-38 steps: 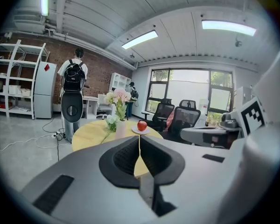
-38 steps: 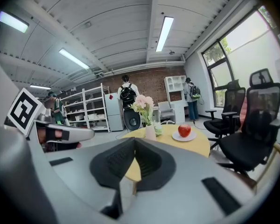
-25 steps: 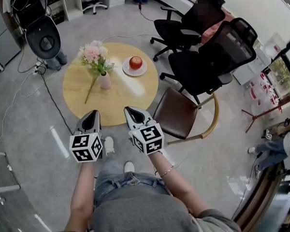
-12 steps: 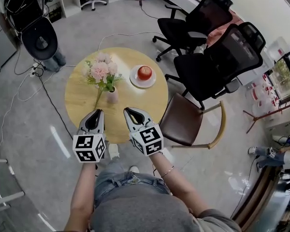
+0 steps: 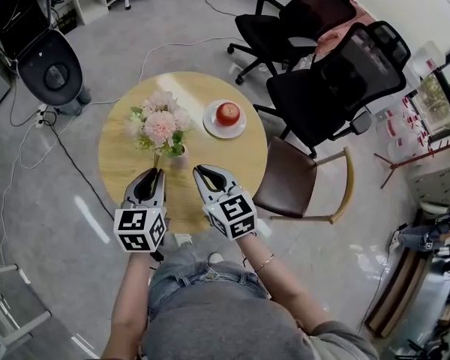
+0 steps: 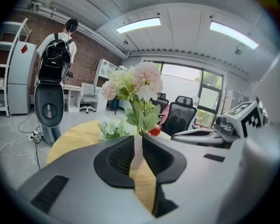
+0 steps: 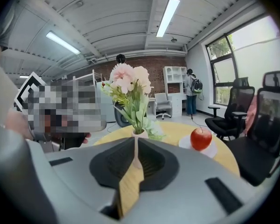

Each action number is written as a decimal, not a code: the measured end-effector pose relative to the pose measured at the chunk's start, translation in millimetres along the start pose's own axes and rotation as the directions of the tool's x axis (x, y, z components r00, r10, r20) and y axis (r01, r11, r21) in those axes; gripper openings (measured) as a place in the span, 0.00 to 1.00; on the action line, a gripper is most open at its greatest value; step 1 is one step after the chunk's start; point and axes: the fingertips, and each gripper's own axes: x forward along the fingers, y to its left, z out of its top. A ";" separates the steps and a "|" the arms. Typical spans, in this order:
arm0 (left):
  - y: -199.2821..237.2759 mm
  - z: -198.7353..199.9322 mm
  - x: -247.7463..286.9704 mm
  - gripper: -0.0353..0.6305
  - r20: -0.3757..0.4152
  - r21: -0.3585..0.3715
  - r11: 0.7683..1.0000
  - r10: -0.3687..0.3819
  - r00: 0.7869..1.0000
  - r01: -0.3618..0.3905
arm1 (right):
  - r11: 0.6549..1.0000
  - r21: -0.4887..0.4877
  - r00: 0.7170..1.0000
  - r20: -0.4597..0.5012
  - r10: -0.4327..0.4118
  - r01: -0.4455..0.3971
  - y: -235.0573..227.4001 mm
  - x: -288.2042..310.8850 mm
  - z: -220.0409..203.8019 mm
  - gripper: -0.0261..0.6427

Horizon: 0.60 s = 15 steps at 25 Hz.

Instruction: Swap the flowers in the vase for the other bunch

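Observation:
A small pale pink vase (image 5: 179, 157) stands on the round wooden table (image 5: 127, 163) and holds pink flowers (image 5: 162, 125). A second, paler bunch (image 6: 110, 129) lies on the table left of the vase, its stem (image 5: 156, 158) pointing toward me. My left gripper (image 5: 153, 173) hovers over the table's near edge just short of the vase. Its jaws are opening to a narrow gap with nothing between them, and the vase (image 6: 137, 154) shows beyond. My right gripper (image 5: 200, 171) is beside it, shut and empty, aimed at the vase (image 7: 139, 134).
A red apple (image 5: 227, 114) sits on a white plate (image 5: 211, 124) at the table's far right. A brown chair (image 5: 289, 178) stands right of the table, with black office chairs (image 5: 334, 85) behind it. A black device on a stand (image 5: 51, 70) and cables lie at the left.
Both grippers have moved forward toward the table; their tips now reach over its near edge. The vase and flowers appear closer.

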 end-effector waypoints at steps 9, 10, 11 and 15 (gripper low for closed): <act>19.5 -9.7 5.7 0.14 -0.032 -0.005 0.998 -0.066 0.997 0.066 | 1.000 -0.027 0.997 -0.077 -0.008 0.006 16.0 26.2 -19.7 0.24; 19.9 -9.3 9.3 0.14 -0.037 -0.006 0.998 -0.070 0.997 0.070 | 0.999 -0.037 0.996 -0.086 -0.013 0.010 13.1 29.0 -20.4 0.29; 19.6 -7.8 14.8 0.15 -0.043 -0.007 0.997 -0.074 0.996 0.073 | 0.999 -0.046 0.995 -0.094 -0.018 0.014 7.7 31.9 -19.8 0.34; 22.2 1.0 34.1 0.16 -0.057 -0.011 0.997 -0.076 0.995 0.076 | 0.998 -0.065 0.994 -0.103 -0.025 0.018 -9.7 44.9 -12.6 0.41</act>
